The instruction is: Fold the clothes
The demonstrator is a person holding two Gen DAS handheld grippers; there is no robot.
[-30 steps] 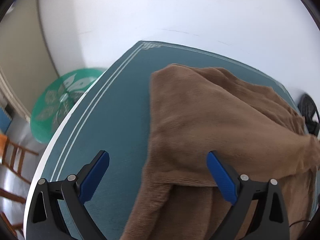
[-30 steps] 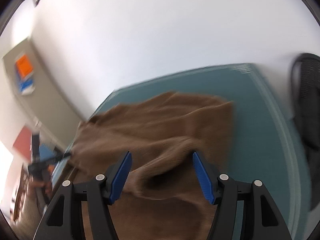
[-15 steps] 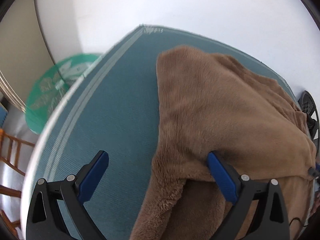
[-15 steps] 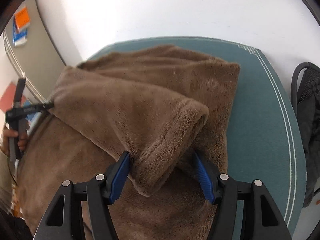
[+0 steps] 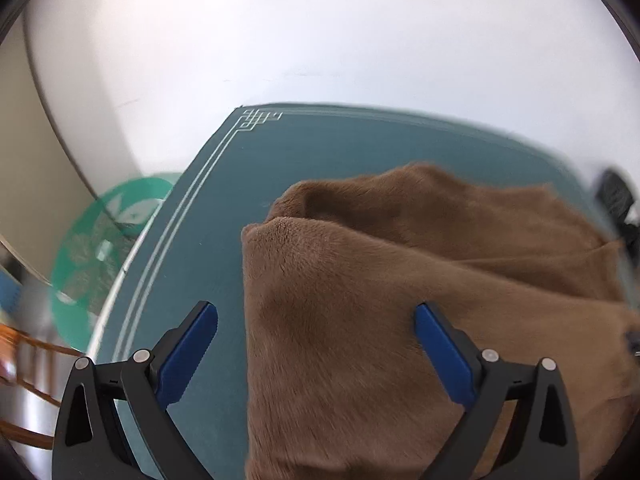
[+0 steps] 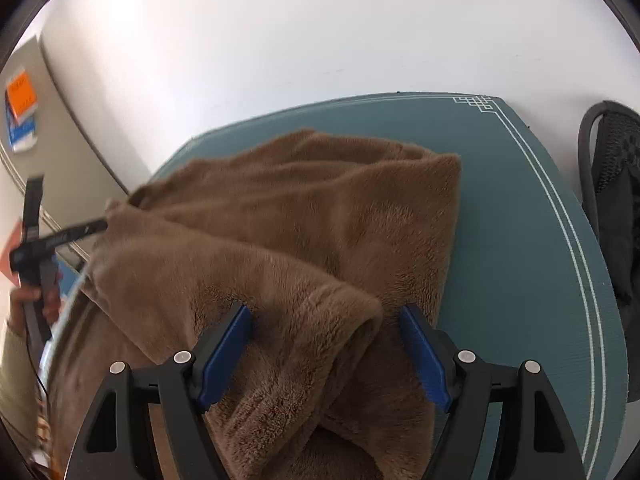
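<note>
Compared with a second ago, we now see the brown fleece garment (image 5: 400,288) doubled over, its folded top layer reaching farther across the teal mat (image 5: 320,152). In our right wrist view the right gripper (image 6: 324,344) straddles a thick rolled hem, where before it hung blurred above. The left gripper (image 5: 316,344) sits lower, more fleece between its blue pads.

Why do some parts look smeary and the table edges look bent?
Left wrist view: motion blur smears the green round table and the mat's far edge. Right wrist view: the left gripper is streaked, the brown garment sharper. Both views: the fisheye lens bends straight edges.
</note>
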